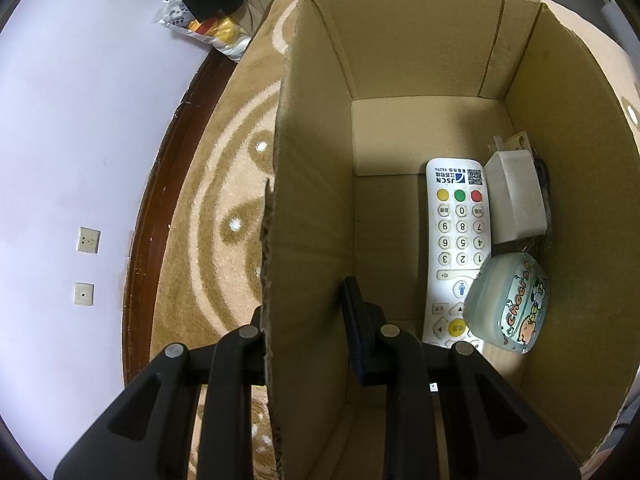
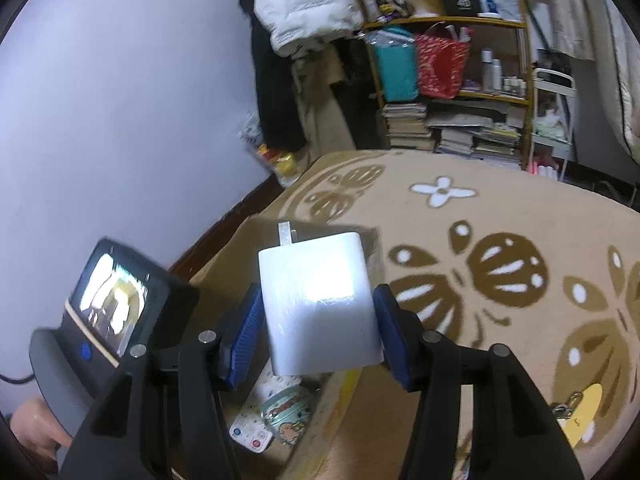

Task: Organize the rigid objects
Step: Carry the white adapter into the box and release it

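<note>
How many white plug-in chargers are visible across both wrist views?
2. One white boxy plastic charger lies in the brown cardboard box beside the long white remote control; another is gripped in the right claw above the box. Others may be hidden.

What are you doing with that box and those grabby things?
A person is tidying small hard things into a cardboard box on a patterned carpet. The left tool is clamped on the box's side wall, holding it steady. The right tool grips a white charger above the box. Already inside lie a white remote control, another white charger and a little cartoon tin.
</note>
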`<action>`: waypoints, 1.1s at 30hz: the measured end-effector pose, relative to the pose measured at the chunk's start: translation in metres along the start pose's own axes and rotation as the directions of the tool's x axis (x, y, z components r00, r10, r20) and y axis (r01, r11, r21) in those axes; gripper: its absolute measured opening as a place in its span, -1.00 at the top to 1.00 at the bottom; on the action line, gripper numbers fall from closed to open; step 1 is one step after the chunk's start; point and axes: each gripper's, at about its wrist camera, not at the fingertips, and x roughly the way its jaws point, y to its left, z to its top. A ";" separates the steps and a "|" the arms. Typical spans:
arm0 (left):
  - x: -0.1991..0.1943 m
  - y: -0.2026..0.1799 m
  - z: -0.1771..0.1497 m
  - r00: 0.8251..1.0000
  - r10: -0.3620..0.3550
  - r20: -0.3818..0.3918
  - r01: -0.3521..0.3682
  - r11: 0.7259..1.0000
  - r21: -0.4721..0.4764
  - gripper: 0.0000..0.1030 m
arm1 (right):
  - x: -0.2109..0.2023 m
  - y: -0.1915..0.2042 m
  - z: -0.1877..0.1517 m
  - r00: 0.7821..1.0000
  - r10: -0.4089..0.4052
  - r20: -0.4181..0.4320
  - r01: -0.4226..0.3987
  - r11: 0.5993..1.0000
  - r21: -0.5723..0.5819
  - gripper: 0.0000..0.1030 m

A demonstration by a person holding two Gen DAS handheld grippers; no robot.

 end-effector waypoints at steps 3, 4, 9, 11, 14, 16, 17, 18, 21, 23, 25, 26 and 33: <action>0.000 0.001 0.000 1.000 -0.010 0.000 0.010 1.000 -0.008 0.53 | 0.007 0.004 -0.006 0.999 0.035 -0.031 -0.035 0.999 0.011 -0.13; 0.000 0.002 0.000 1.000 -0.012 0.000 0.012 1.000 -0.009 0.53 | 0.007 0.006 -0.008 0.999 0.038 -0.032 -0.037 0.999 0.010 -0.13; 0.001 0.004 -0.001 1.000 -0.015 0.003 0.015 1.000 -0.011 0.53 | 0.005 0.012 -0.010 0.998 0.056 -0.030 -0.057 0.998 -0.002 -0.10; 0.000 0.005 -0.002 1.000 -0.020 0.003 0.020 1.000 -0.014 0.53 | 0.006 0.015 -0.010 0.998 0.056 -0.028 -0.056 0.998 -0.016 -0.09; 0.000 0.007 -0.003 1.000 -0.029 0.005 0.029 0.999 -0.020 0.53 | 0.009 0.018 -0.011 0.998 0.046 -0.034 -0.047 0.999 -0.027 -0.07; 0.000 0.007 -0.003 1.000 -0.030 0.006 0.030 0.999 -0.021 0.52 | 0.012 0.018 -0.012 0.998 0.043 -0.047 -0.044 0.999 -0.029 -0.07; 0.000 0.008 -0.003 1.000 -0.030 0.006 0.030 0.999 -0.021 0.52 | 0.013 0.018 -0.013 0.998 0.037 -0.052 -0.039 0.999 -0.034 -0.07; -0.001 0.008 -0.003 1.000 -0.029 0.006 0.029 0.999 -0.020 0.52 | 0.014 0.018 -0.014 0.998 0.037 -0.055 -0.039 0.999 -0.037 -0.07; -0.001 0.007 -0.003 1.000 -0.026 0.005 0.026 1.000 -0.018 0.51 | 0.007 0.020 -0.011 0.999 0.034 -0.019 -0.035 0.998 -0.055 -0.05; 0.000 0.007 -0.003 1.000 -0.025 0.005 0.026 1.000 -0.015 0.51 | 0.000 0.020 -0.010 1.000 0.019 0.007 -0.018 0.998 -0.067 -0.05; 0.000 0.008 -0.004 1.000 -0.019 0.001 0.019 1.000 -0.020 0.51 | -0.004 0.015 -0.009 1.000 0.003 0.022 -0.002 0.998 -0.058 -0.06; 0.000 0.009 -0.004 1.000 -0.011 0.001 0.011 1.000 -0.020 0.51 | -0.005 0.012 -0.009 1.000 -0.008 0.023 0.009 0.999 -0.050 -0.10; 0.002 0.008 -0.004 1.000 -0.017 0.000 0.017 1.000 -0.022 0.51 | -0.009 -0.021 -0.015 0.993 -0.116 -0.009 0.117 0.992 0.044 -0.49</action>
